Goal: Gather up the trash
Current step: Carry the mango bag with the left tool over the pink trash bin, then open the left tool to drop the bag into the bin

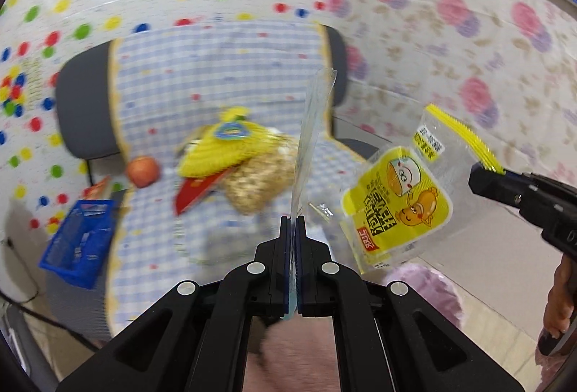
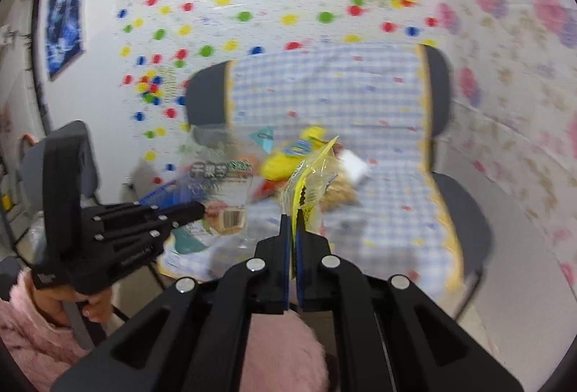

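Note:
My left gripper point(image 1: 292, 222) is shut on a clear plastic wrapper point(image 1: 311, 139) seen edge-on; in the right wrist view the same wrapper point(image 2: 220, 197) shows green print and a barcode, held by the left gripper point(image 2: 198, 210). My right gripper point(image 2: 293, 217) is shut on a clear and yellow snack wrapper point(image 2: 310, 172); in the left wrist view that wrapper point(image 1: 400, 201) hangs from the right gripper point(image 1: 483, 175). Both are held in the air in front of a chair point(image 1: 202, 74) covered with a blue checked cloth.
On the chair seat lie a yellow toy corn point(image 1: 220, 150), a beige woven item point(image 1: 259, 179), a red flat piece point(image 1: 196, 192) and an orange ball point(image 1: 142, 171). A blue basket point(image 1: 77, 240) stands left of the chair. Patterned wall sheets hang behind.

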{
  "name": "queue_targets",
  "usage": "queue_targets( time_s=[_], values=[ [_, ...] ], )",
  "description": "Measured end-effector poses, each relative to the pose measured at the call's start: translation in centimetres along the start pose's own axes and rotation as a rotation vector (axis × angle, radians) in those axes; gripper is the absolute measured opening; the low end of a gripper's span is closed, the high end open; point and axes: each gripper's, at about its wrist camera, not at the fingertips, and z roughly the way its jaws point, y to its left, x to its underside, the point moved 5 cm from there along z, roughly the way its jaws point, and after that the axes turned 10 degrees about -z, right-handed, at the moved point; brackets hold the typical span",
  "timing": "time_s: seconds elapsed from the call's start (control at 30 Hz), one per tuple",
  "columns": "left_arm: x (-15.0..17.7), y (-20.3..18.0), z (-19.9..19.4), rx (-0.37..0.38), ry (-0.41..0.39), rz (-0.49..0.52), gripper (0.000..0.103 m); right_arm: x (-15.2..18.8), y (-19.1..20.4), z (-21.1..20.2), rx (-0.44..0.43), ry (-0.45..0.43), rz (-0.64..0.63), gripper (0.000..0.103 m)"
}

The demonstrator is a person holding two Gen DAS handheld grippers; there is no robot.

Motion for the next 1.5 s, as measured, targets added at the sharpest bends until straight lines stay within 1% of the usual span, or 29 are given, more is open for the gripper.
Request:
queue_targets(
  time_s=[0.07, 0.2, 0.3, 0.4, 0.53, 0.7, 0.8, 0.9, 1.1, 1.13, 1.17, 1.2, 1.23, 1.27, 1.37, 1.43, 1.5],
  values=[
    [0.2, -1.7, 0.2, 0.033, 0.007, 0.022, 0.003, 1.4, -1.3, -1.5, 0.05, 0.01, 0.027, 0.003],
    [1.2, -5.4, 1.1, 0.128, 0.042, 0.052, 0.003, 4.2, -3.8, -4.2, 0.146, 0.035, 0.08, 0.003],
    [2.5, -8.3, 2.5, 0.184, 0.068, 0.083, 0.003, 6.6, -5.5, -5.9, 0.206, 0.06, 0.121, 0.003],
    [4.4, -11.1, 4.4, 0.238, 0.117, 0.117, 0.003, 9.0, -7.2, -7.3, 0.264, 0.085, 0.163, 0.003],
    [7.0, -13.8, 6.9, 0.265, 0.162, 0.172, 0.003, 11.8, -8.9, -8.4, 0.326, 0.112, 0.207, 0.003],
    [10.9, -15.8, 10.2, 0.273, 0.272, 0.219, 0.004, 15.0, -10.4, -7.9, 0.349, 0.157, 0.264, 0.003],
    [12.5, -16.4, 11.6, 0.276, 0.314, 0.241, 0.005, 16.7, -11.0, -6.8, 0.341, 0.195, 0.291, 0.003],
    [13.8, -17.0, 12.6, 0.295, 0.355, 0.246, 0.006, 18.0, -11.3, -5.8, 0.339, 0.229, 0.302, 0.003],
    [14.8, -17.8, 14.1, 0.317, 0.388, 0.249, 0.007, 19.8, -12.4, -4.2, 0.33, 0.259, 0.334, 0.004],
    [14.8, -17.8, 14.2, 0.317, 0.388, 0.248, 0.01, 20.0, -12.6, -3.9, 0.333, 0.261, 0.331, 0.004],
    [14.8, -17.8, 14.4, 0.318, 0.389, 0.246, 0.02, 20.3, -12.8, -3.6, 0.344, 0.268, 0.33, 0.004],
    [14.8, -17.8, 14.6, 0.315, 0.391, 0.241, 0.027, 20.6, -13.0, -3.3, 0.345, 0.271, 0.333, 0.006],
    [14.8, -17.7, 14.6, 0.315, 0.389, 0.235, 0.042, 20.8, -13.2, -3.0, 0.343, 0.271, 0.339, 0.01],
    [14.7, -17.8, 14.7, 0.316, 0.386, 0.23, 0.048, 21.2, -13.4, -2.7, 0.352, 0.28, 0.346, 0.011],
    [14.3, -17.2, 14.7, 0.29, 0.372, 0.226, 0.048, 21.6, -13.7, -2.5, 0.349, 0.287, 0.366, 0.012],
    [13.7, -16.5, 14.4, 0.271, 0.356, 0.212, 0.048, 21.3, -13.8, -2.9, 0.365, 0.287, 0.36, 0.02],
    [12.9, -15.7, 14.1, 0.248, 0.334, 0.198, 0.048, 20.8, -14.0, -3.7, 0.386, 0.276, 0.361, 0.022]
  ],
)
